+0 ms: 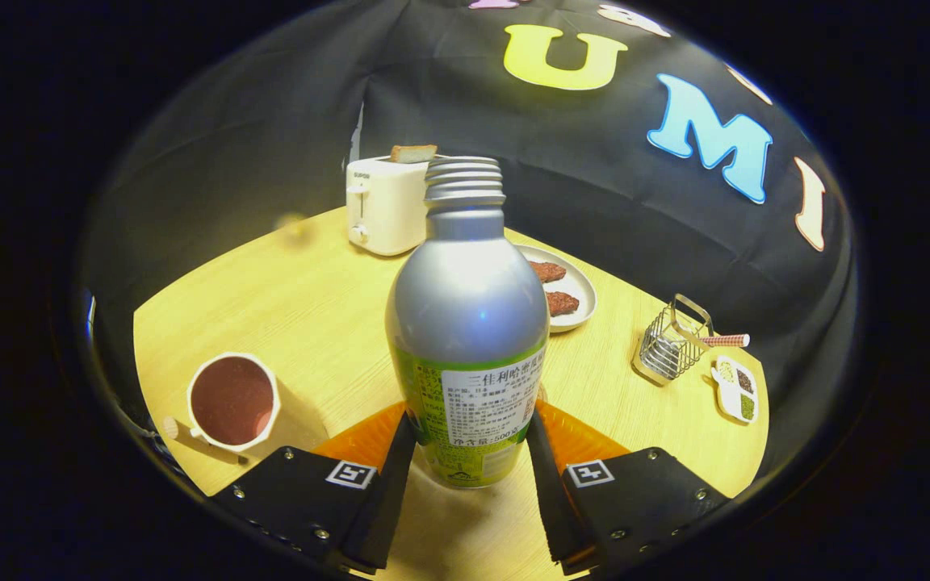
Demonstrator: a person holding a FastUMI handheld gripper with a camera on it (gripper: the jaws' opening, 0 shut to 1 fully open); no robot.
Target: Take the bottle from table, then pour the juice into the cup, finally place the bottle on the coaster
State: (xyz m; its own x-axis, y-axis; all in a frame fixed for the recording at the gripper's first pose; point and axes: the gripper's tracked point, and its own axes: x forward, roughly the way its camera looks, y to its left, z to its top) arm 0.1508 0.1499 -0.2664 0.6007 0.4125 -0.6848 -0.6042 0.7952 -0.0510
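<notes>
A silver bottle [467, 307] with a green label and an open threaded neck stands upright between my fingers. My gripper [470, 426] is shut on the bottle, with both black fingers [391, 484] pressing on its lower label. An orange coaster [358, 442] shows on both sides of the bottle's base, behind the fingers; I cannot tell whether the bottle rests on it or hangs just above it. A white cup [232, 401] with a handle, holding dark red juice, sits on the wooden table [303, 307] ahead and left of the left finger.
A white toaster [385, 203] with a slice of bread stands at the table's far side. A plate [586, 297] with two brown pieces lies behind the bottle to the right. A wire basket [671, 340] and a small seasoning tray [735, 389] sit near the right edge.
</notes>
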